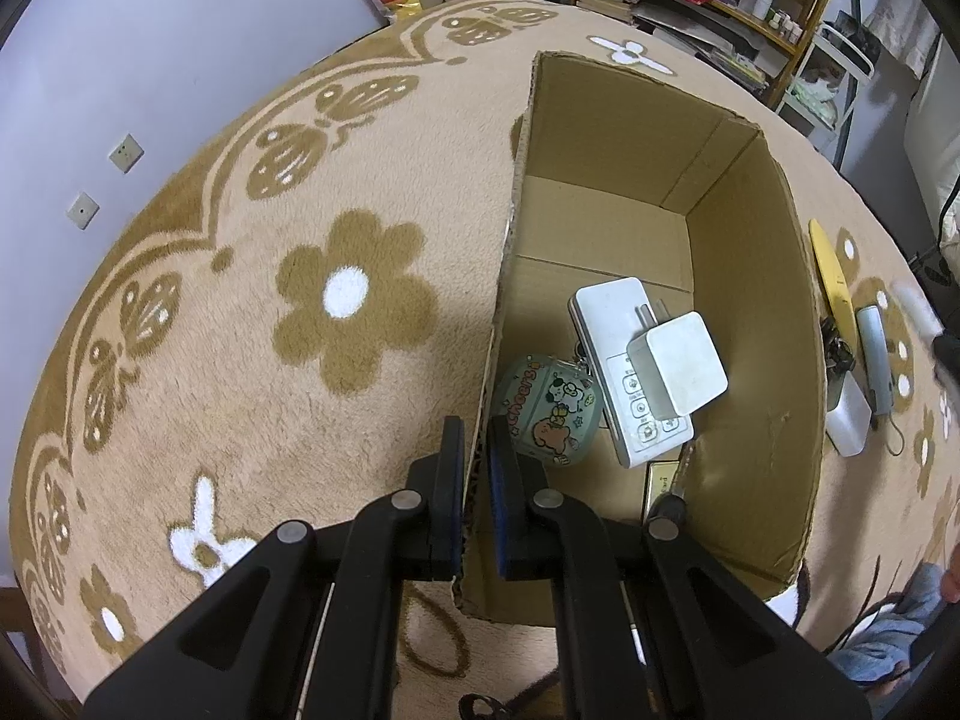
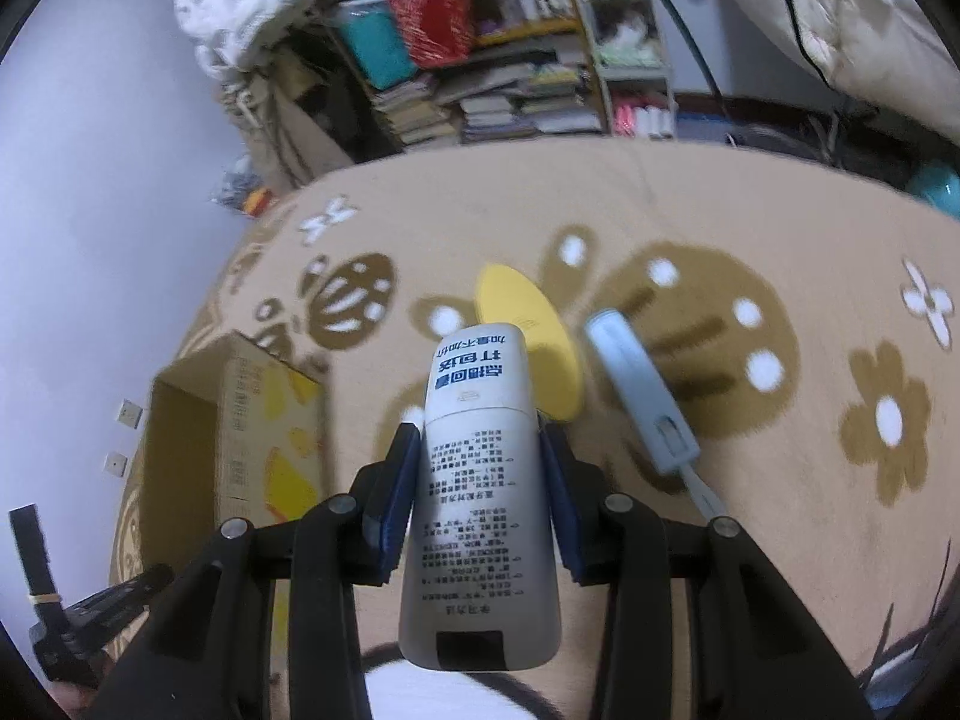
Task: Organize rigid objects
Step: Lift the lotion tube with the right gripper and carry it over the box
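Note:
An open cardboard box [image 1: 750,324] stands on the flowered carpet. Inside lie a white remote [image 1: 618,336], a white charger plug [image 1: 684,366], a green cartoon case [image 1: 549,411] and a small card [image 1: 663,483]. My left gripper [image 1: 477,438] is shut on the box's left wall. My right gripper [image 2: 480,456] is shut on a white printed tube [image 2: 480,480], held above the carpet. The box also shows at the left of the right wrist view [image 2: 234,438].
On the carpet right of the box lie a yellow flat piece [image 2: 528,342], a pale blue stick-shaped device with a cord [image 2: 642,390] and a white block [image 1: 849,420]. Cluttered shelves [image 2: 480,48] stand beyond the carpet. A white wall is at the left.

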